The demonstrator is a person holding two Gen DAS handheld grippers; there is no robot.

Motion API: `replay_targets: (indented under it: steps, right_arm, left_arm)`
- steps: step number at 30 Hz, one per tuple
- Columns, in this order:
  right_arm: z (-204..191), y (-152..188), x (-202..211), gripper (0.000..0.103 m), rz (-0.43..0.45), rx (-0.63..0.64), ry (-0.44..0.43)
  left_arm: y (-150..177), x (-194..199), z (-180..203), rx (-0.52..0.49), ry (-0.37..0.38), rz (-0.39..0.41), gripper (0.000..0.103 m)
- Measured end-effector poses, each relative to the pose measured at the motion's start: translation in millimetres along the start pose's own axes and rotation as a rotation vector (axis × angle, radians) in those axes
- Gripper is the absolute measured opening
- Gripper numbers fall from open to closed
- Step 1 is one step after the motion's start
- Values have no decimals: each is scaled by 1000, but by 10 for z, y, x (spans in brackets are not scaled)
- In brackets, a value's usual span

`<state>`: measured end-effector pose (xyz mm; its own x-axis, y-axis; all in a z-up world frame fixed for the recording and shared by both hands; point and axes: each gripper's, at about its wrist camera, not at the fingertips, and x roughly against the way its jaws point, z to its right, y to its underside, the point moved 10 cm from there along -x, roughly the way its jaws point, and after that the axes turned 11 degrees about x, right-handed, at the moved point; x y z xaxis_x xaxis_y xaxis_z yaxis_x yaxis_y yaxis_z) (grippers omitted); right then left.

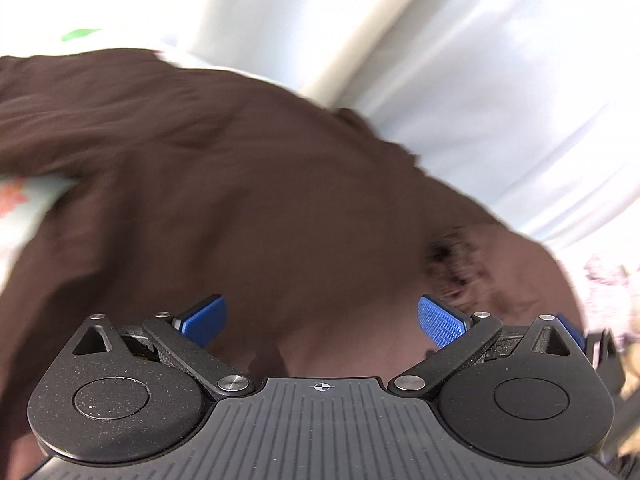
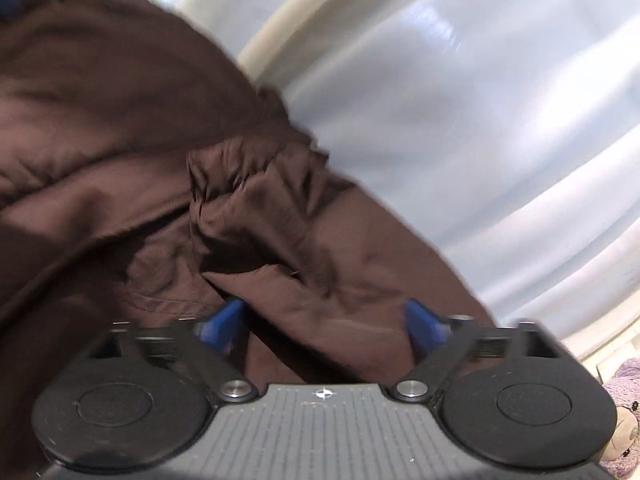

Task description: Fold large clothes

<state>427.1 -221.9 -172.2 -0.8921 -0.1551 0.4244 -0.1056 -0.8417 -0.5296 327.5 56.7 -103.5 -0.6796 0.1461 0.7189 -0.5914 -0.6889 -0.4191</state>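
A large dark brown garment (image 1: 224,184) fills most of the left wrist view, blurred by motion. My left gripper (image 1: 322,320) is open just above it, its blue pads (image 1: 438,320) wide apart with nothing between them. In the right wrist view the same brown garment (image 2: 132,152) lies bunched, with a crumpled fold (image 2: 256,208) in the middle. My right gripper (image 2: 324,324) is open, and brown cloth lies in the gap between its blue pads (image 2: 224,322). Part of the right gripper shows at the right edge of the left wrist view (image 1: 576,334).
Pale blue-white curtains (image 1: 500,80) hang behind the garment and also show in the right wrist view (image 2: 480,120). A flowered bed sheet (image 1: 24,200) shows at the left. A purple plush toy (image 2: 624,416) sits at the lower right edge.
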Motion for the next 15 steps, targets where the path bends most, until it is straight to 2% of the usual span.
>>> replay_targets:
  steps: [3, 4, 5, 6, 8, 10, 13, 15]
  right_arm:
    - [314, 167, 258, 92, 22, -260, -56]
    - [431, 208, 308, 87, 16, -377, -79]
    - [547, 318, 329, 77, 9, -519, -111]
    - [585, 409, 334, 71, 6, -651, -141]
    - [668, 655, 341, 49, -2, -914, -223]
    - [689, 872, 334, 43, -6, -1115, -295]
    - [682, 1087, 286, 40, -6, -1280, -345]
    - [691, 1192, 275, 40, -11, -1332, -345]
  left_arm:
    - [-6, -275, 311, 23, 118, -60, 103]
    - [4, -384, 434, 32, 165, -88, 103]
    - [26, -468, 534, 37, 201, -108, 103]
    - [50, -582, 655, 38, 238, -135, 103]
    - [95, -755, 845, 44, 281, -177, 103]
    - [149, -972, 947, 48, 291, -227, 102]
    - [230, -1167, 1005, 71, 295, -293, 76]
    - [270, -1284, 1009, 106, 302, -323, 67]
